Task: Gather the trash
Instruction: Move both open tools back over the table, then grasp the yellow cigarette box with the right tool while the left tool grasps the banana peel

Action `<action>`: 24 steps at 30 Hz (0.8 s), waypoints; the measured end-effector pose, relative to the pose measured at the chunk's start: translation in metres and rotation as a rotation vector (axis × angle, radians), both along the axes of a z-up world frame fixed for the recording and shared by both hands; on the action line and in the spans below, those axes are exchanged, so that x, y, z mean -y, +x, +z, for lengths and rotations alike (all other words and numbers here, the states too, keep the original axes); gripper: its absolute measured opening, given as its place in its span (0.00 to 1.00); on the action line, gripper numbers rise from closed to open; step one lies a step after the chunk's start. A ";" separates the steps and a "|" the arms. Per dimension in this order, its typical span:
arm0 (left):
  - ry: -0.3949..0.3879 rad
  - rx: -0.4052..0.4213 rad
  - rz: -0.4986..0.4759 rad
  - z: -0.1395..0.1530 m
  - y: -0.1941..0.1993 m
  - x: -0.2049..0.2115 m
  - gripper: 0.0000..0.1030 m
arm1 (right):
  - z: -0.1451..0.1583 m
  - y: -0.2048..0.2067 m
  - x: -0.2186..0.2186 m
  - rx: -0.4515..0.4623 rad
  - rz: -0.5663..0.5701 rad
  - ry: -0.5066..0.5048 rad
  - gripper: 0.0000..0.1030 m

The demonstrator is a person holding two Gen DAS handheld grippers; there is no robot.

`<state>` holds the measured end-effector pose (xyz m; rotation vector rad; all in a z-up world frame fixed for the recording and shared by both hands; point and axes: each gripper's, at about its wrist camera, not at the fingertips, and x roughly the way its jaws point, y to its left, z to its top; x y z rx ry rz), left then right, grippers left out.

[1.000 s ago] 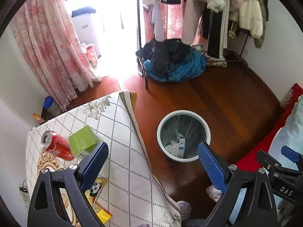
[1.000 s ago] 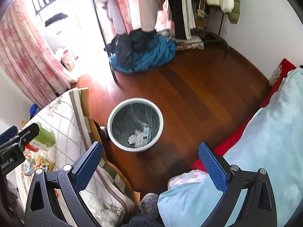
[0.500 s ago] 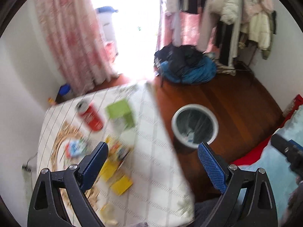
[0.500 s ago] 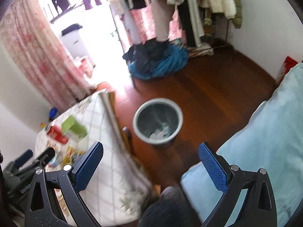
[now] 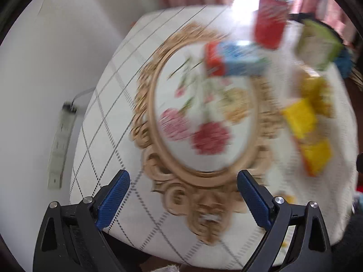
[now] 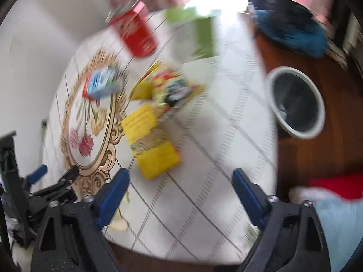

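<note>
The tabletop (image 6: 217,163) is covered by a white cloth with grey diagonal lines, and a gold-framed oval flower print (image 5: 204,122) on that cloth serves as the landmark. On the wooden floor, well apart from the print and past the tabletop's far edge, stands a white-rimmed waste bin (image 6: 295,102) with a grey liner. Beyond the print lies a red drink can (image 6: 133,34), and beside the can a green box (image 6: 197,34). A small blue, white and red packet (image 5: 236,56) rests on the print's far end. Just beside the print's gold frame, on the bin side, lie yellow wrappers (image 6: 156,158) in a loose heap; both views are blurred, so their exact number is hard to tell. The left tool (image 5: 181,201) hangs over the print's near end, jaws spread wide with nothing between them. The right tool (image 6: 179,199) hangs over bare cloth near the closest yellow wrapper, likewise spread and empty
</note>
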<state>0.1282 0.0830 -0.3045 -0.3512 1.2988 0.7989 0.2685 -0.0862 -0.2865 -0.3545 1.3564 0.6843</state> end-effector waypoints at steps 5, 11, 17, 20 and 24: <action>-0.049 -0.015 0.049 -0.020 -0.010 -0.028 0.94 | -0.044 0.004 -0.061 0.000 0.111 -0.114 0.86; -0.080 0.000 0.055 -0.029 -0.013 -0.042 0.95 | -0.055 -0.010 -0.086 0.080 0.194 -0.165 0.61; -0.081 0.008 0.031 -0.018 -0.010 -0.037 0.95 | -0.050 -0.007 -0.031 0.028 0.044 -0.170 0.61; -0.115 0.054 0.008 0.000 -0.010 -0.016 0.94 | -0.048 -0.005 0.021 -0.010 -0.095 -0.152 0.61; -0.243 0.138 -0.056 0.018 -0.006 0.027 0.93 | -0.049 -0.011 0.075 -0.048 -0.221 -0.133 0.61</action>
